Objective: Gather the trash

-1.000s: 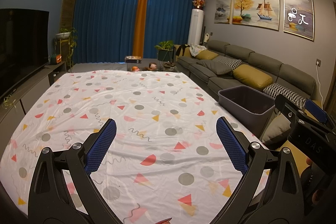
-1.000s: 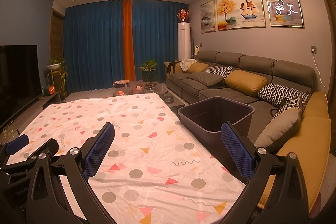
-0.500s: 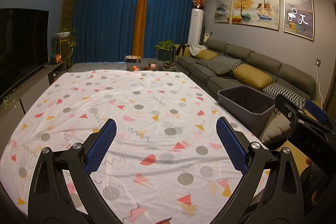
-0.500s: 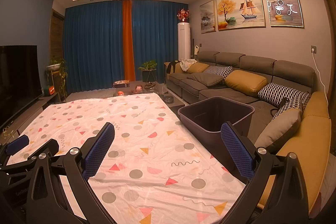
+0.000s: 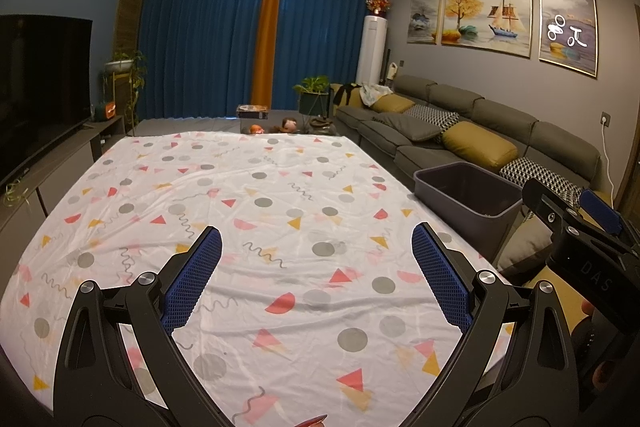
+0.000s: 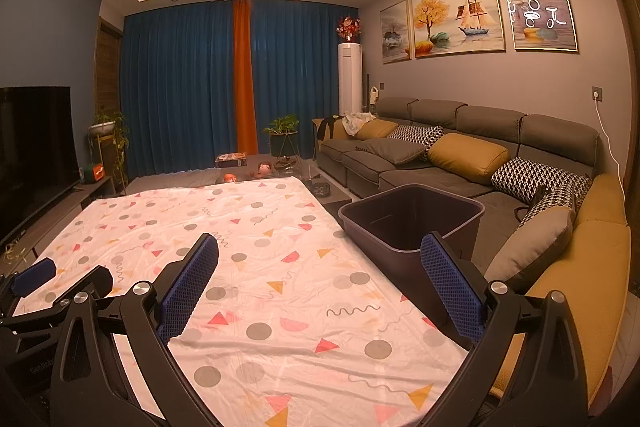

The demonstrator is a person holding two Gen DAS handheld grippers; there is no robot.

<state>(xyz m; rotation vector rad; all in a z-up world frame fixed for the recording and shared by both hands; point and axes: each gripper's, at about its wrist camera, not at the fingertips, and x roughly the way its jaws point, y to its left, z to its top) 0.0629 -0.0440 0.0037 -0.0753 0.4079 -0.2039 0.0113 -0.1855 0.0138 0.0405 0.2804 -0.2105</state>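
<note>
A dark grey bin (image 5: 456,221) stands off the right edge of the table, beside the sofa; in the right wrist view the bin (image 6: 394,267) is just ahead of my right finger. My left gripper (image 5: 316,239) hovers open over the white patterned cloth (image 5: 280,187) with nothing between its blue pads. My right gripper (image 6: 320,243) is also open and holds nothing, above the cloth's right part. No loose trash shows on the cloth. A small red sliver (image 5: 312,421) peeks in at the bottom edge of the left wrist view; I cannot tell what it is.
A grey sofa (image 6: 460,147) with yellow and patterned cushions runs along the right wall. A TV (image 5: 40,75) on a low cabinet lines the left side. Small toys and a potted plant (image 5: 316,95) sit on the floor beyond the table's far edge.
</note>
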